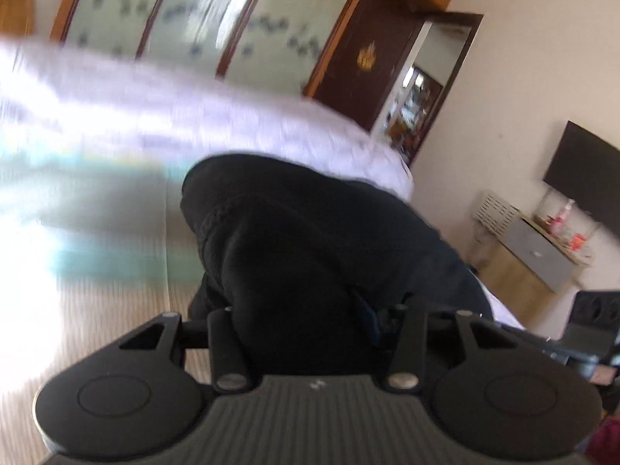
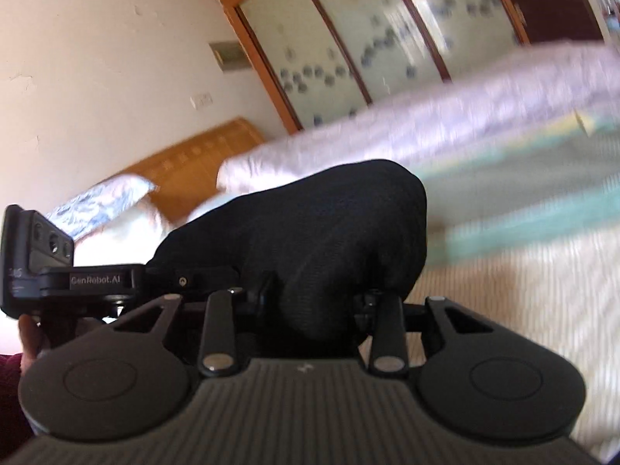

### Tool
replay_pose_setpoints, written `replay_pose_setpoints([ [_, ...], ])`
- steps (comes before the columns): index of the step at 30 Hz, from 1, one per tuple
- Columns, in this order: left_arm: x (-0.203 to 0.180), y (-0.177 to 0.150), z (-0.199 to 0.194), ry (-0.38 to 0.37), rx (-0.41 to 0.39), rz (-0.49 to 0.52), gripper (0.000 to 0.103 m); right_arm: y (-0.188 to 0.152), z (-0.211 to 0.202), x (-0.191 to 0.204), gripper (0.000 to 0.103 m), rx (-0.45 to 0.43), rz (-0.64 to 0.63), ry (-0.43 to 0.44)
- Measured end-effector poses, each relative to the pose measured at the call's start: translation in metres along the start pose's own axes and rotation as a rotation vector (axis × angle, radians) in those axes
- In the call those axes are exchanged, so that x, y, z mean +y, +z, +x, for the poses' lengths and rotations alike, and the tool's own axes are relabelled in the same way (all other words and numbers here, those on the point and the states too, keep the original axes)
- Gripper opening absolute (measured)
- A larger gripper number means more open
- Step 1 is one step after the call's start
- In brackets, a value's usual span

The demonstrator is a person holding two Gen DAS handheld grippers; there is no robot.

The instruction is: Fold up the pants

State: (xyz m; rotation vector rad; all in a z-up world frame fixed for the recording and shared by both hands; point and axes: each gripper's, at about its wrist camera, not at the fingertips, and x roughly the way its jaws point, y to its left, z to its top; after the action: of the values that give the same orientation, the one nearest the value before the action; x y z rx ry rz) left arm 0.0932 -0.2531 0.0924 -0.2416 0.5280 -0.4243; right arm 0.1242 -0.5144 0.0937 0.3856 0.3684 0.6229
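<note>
Pants (image 1: 310, 240), black knit, bunched in soft rounded mounds, pinched by left tool (image 1: 314, 317) and right tool (image 2: 310, 310)

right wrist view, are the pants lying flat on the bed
No, the black pants bulge up in a bunch between the right gripper fingers.

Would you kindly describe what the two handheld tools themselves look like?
Both are matte black: a ribbed central plate, two round discs either side, and slim linkage bars with silver pivots. The left tool appears beside the right tool, bearing white "GenRobot.AI" lettering. A dark red sleeve shows.
</note>
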Motion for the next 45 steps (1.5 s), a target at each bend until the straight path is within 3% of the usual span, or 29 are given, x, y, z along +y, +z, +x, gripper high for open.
replay_pose_setpoints([
  [5,0.04,0.02,0.117,0.127,0.008,0.027,0.045,0.017,0.108,-0.068,0.037,0.02,0.039,-0.102],
  [8,0.065,0.006,0.193,0.218,0.1,0.002,0.045,-0.006,0.173,-0.116,0.038,0.106,0.136,-0.2],
  [9,0.074,-0.005,0.215,0.246,0.138,-0.003,0.053,-0.019,0.19,-0.134,0.039,0.14,0.178,-0.225],
  [10,0.08,-0.019,0.225,0.275,0.107,-0.002,0.06,-0.036,0.197,-0.152,0.056,0.119,0.227,-0.21],
  [11,0.082,-0.029,0.225,0.279,0.054,-0.014,0.074,-0.04,0.193,-0.164,0.062,0.094,0.318,-0.16],
  [12,0.086,-0.032,0.222,0.258,0.043,-0.052,0.077,-0.038,0.19,-0.168,0.061,0.082,0.352,-0.135],
  [14,0.092,-0.029,0.214,0.235,0.059,-0.119,0.082,-0.039,0.185,-0.17,0.062,0.075,0.366,-0.121],
  [18,0.06,-0.038,0.165,0.352,0.072,-0.147,0.081,-0.042,0.159,-0.139,0.073,0.116,0.32,-0.21],
  [23,-0.003,-0.069,0.061,0.42,0.09,-0.051,0.081,-0.089,0.055,-0.071,0.073,0.185,0.271,-0.289],
  [27,-0.044,-0.112,-0.014,0.447,0.187,-0.014,0.081,-0.125,-0.033,-0.013,0.073,0.238,0.243,-0.329],
  [31,-0.079,-0.148,-0.074,0.464,0.212,0.008,0.081,-0.146,-0.095,0.038,0.073,0.266,0.149,-0.386],
  [37,-0.111,-0.176,-0.13,0.467,0.189,-0.055,0.081,-0.177,-0.148,0.076,0.073,0.292,0.102,-0.418],
  [41,-0.132,-0.191,-0.155,0.469,0.178,-0.033,0.081,-0.201,-0.178,0.099,0.073,0.304,0.106,-0.425],
  [45,-0.149,-0.2,-0.173,0.469,0.168,-0.018,0.081,-0.204,-0.2,0.113,0.074,0.285,0.114,-0.42],
])
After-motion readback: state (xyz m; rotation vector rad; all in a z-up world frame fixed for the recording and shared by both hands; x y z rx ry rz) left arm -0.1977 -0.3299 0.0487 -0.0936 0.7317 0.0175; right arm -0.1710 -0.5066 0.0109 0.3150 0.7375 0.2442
